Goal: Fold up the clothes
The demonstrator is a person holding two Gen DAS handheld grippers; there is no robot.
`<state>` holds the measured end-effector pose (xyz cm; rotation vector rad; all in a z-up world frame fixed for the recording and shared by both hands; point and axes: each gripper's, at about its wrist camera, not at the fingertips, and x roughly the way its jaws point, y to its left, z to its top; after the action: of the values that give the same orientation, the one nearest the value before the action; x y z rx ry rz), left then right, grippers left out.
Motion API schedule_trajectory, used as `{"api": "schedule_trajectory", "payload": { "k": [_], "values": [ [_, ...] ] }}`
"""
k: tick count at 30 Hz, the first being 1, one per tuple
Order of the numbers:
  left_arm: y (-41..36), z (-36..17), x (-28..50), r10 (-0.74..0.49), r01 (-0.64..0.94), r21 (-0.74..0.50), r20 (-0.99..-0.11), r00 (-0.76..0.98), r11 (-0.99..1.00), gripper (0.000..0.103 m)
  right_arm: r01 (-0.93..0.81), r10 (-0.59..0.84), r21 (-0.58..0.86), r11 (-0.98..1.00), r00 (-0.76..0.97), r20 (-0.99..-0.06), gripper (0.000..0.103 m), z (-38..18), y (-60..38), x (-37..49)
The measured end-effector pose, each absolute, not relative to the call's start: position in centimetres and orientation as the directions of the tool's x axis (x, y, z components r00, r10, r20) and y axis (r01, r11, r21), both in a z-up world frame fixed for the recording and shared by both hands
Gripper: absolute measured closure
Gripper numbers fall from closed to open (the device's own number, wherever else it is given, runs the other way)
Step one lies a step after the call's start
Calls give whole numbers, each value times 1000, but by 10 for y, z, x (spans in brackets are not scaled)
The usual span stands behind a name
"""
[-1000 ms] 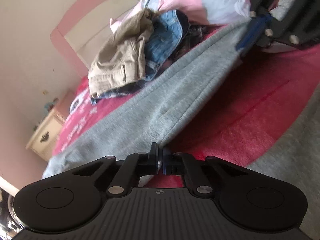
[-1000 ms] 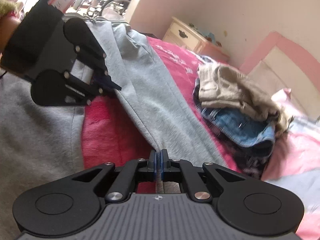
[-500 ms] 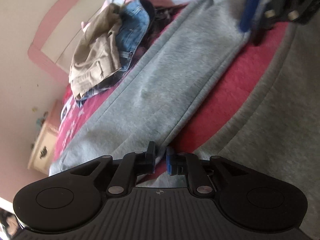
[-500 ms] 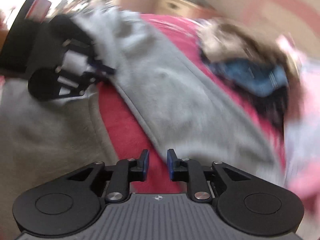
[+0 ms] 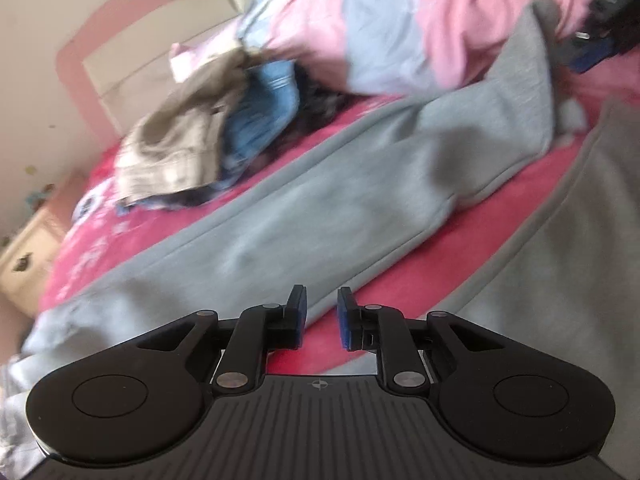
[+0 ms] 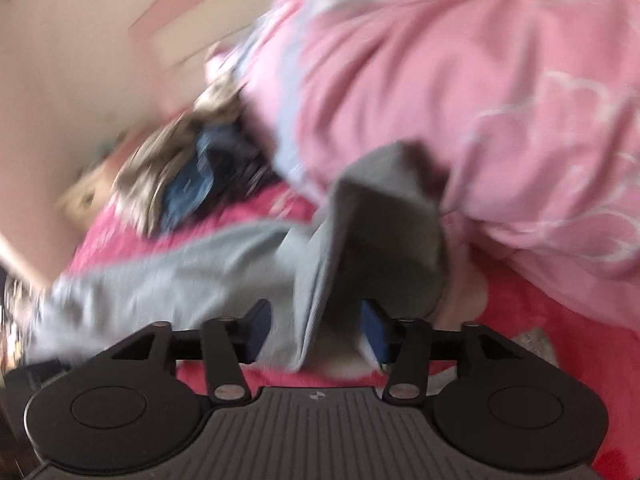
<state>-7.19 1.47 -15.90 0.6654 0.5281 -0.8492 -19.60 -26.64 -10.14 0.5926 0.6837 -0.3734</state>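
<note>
Both grippers are letting go: my left gripper (image 5: pixel 319 317), pinched on the grey pants (image 5: pixel 360 184) a second ago, is opening with nothing between its pads, and my right gripper (image 6: pixel 316 334) is opening around the cuff without pressing it. The pants lie along the red blanket (image 5: pixel 500 216) beside the pile (image 5: pixel 208 136); that fold looks laid down.

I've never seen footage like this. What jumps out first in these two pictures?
A long grey garment stretches across a bright red bedspread. At the bottom of each view sit black tongs with blue pads: the left gripper and the right gripper, both opening. Behind lie a heap of khaki and denim clothes and a pink duvet.
</note>
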Motion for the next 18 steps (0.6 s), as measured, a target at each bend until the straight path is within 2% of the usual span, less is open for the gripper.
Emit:
{"api": "schedule_trajectory", "payload": {
  "k": [5, 6, 7, 8, 9, 10, 13, 15, 18],
  "values": [
    [-19, -172, -88, -529, 842, 301, -670, 520, 447, 85, 596, -220, 431, 678, 724, -654, 49, -112, -282, -178],
    [-22, -175, -88, -529, 844, 295, -674, 516, 448, 85, 615, -246, 432, 659, 719, -649, 54, -114, -286, -177],
    [-25, -178, -88, -529, 846, 287, -678, 511, 449, 85, 626, -259, 441, 643, 720, -644, 68, -116, -291, -175],
    [-27, -181, -88, -528, 848, 280, -682, 506, 451, 85, 628, -258, 458, 629, 724, -640, 77, -117, -296, -172],
    [-29, -184, -86, -528, 847, 268, -684, 502, 458, 85, 626, -253, 475, 619, 731, -633, 94, -118, -299, -169],
    [-30, -187, -83, -529, 847, 256, -687, 499, 467, 85, 616, -244, 493, 614, 743, -624, 98, -116, -301, -164],
    [-29, -189, -76, -535, 843, 219, -688, 491, 492, 85, 515, -205, 490, 703, 807, -554, 98, -91, -284, -150],
    [-26, -185, -72, -541, 839, 200, -684, 490, 507, 85, 377, -148, 461, 804, 876, -458, 98, -57, -263, -144],
    [-21, -180, -71, -550, 838, 179, -681, 484, 515, 85, 255, -120, 346, 903, 922, -367, 99, -15, -231, -154]
  ]
}}
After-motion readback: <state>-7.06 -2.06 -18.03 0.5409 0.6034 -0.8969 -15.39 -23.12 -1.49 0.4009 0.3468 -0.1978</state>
